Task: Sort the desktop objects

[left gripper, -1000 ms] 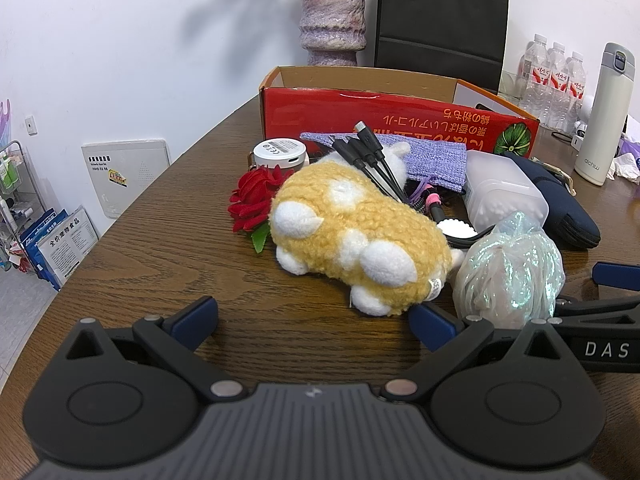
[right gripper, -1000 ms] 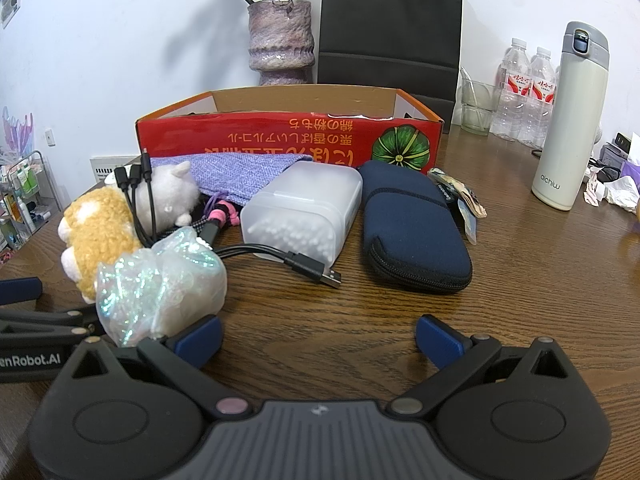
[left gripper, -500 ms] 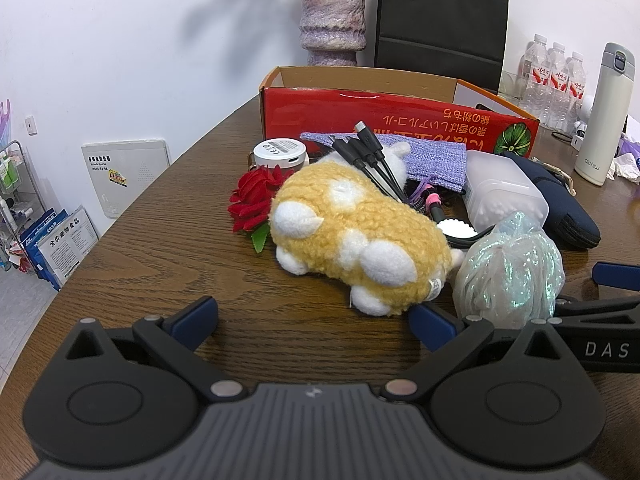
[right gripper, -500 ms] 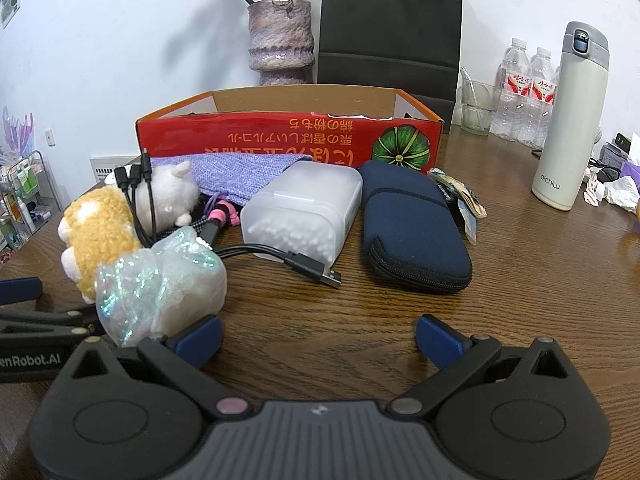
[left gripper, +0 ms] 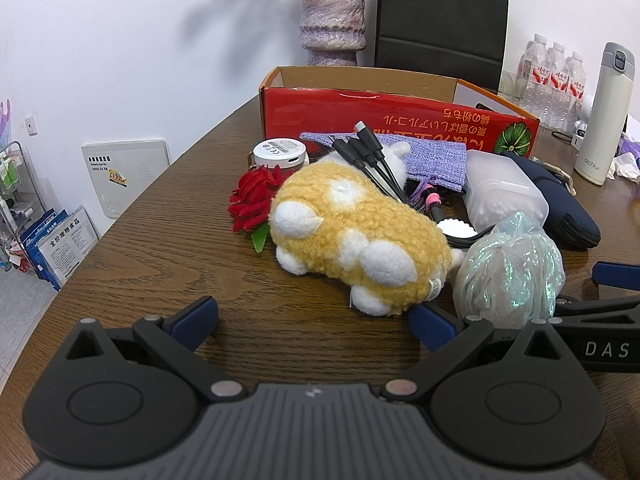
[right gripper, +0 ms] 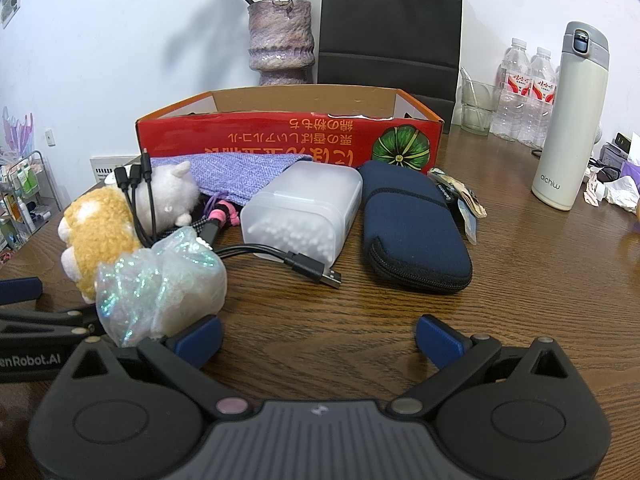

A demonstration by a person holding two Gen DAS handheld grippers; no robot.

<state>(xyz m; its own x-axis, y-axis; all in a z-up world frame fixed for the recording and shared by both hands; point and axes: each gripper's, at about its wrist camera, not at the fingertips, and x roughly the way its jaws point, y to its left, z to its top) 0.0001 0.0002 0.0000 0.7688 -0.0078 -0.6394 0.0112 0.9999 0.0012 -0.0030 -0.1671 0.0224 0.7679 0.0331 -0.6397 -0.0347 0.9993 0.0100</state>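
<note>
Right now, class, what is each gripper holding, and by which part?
Nothing is held. The left gripper and right gripper both stand open above the wooden table, their fingers empty, short of the yellow plush toy and iridescent bag.

From my left claw (left gripper: 314,318), the plush toy (left gripper: 356,236) hides most of the cable (left gripper: 372,160) bundle and the white toy behind it. Ahead of my right claw (right gripper: 318,334), the red box (right gripper: 288,140) wall hides its inside. The iridescent bag (right gripper: 160,284) covers my inner fingertip; its contents I cannot tell.
</note>
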